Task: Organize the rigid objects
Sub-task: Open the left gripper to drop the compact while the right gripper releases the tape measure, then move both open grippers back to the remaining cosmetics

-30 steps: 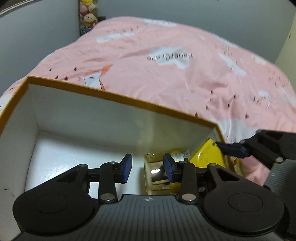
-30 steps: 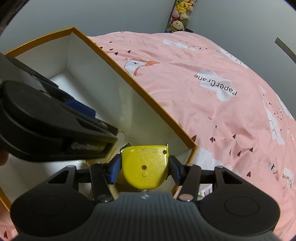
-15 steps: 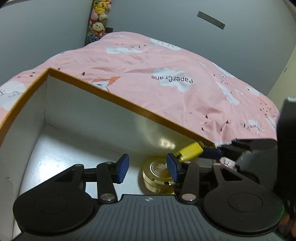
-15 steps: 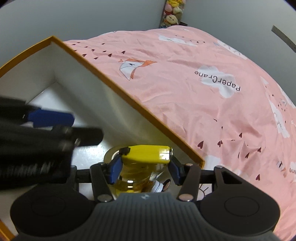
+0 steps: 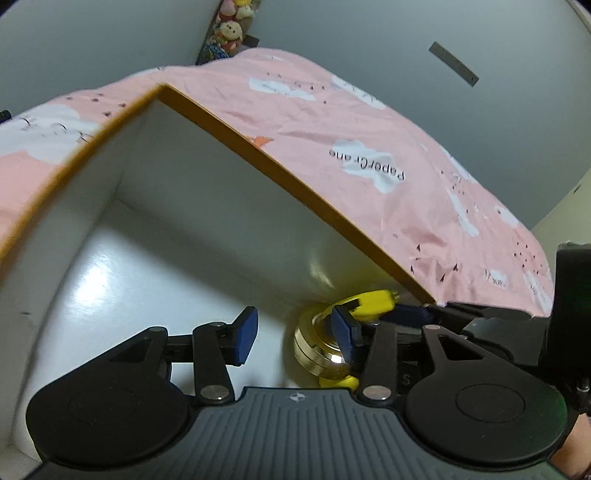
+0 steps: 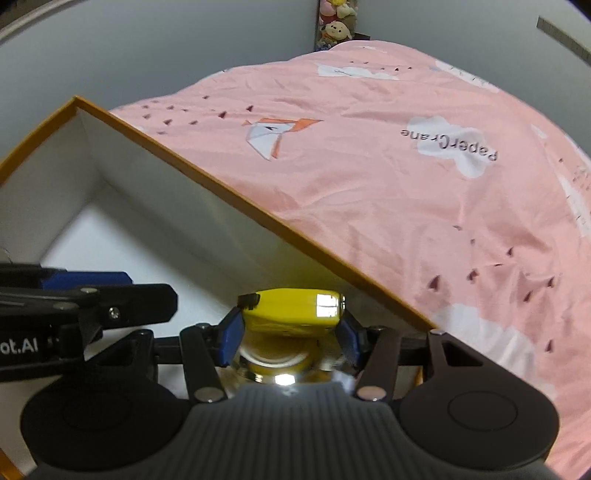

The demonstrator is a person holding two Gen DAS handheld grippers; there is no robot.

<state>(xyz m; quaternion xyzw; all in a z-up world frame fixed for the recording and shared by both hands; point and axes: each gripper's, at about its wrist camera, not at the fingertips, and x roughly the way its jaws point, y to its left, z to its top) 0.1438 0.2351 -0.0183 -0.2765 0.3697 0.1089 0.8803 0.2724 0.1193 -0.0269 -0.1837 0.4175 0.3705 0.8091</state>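
A white box with an orange rim (image 5: 280, 173) lies on the pink bed; it also shows in the right wrist view (image 6: 207, 177). My right gripper (image 6: 291, 332) is shut on a yellow tape measure (image 6: 291, 312) and holds it inside the box, at its right corner, just above a round gold tin (image 6: 280, 369). The left wrist view shows the tape measure (image 5: 373, 302) over the gold tin (image 5: 321, 347). My left gripper (image 5: 293, 334) is open and empty inside the box, its right finger in front of the tin.
The pink bedspread (image 6: 406, 184) with cloud and crane prints lies beyond the box. Stuffed toys (image 6: 336, 22) sit at the far wall. The box floor (image 5: 129, 288) to the left is bare white. My left gripper's fingers (image 6: 88, 284) cross the right wrist view at left.
My right gripper has lowered the tape measure and tipped it flat over the gold tin. My left gripper has drawn back and lifted; the box wall looks farther away.
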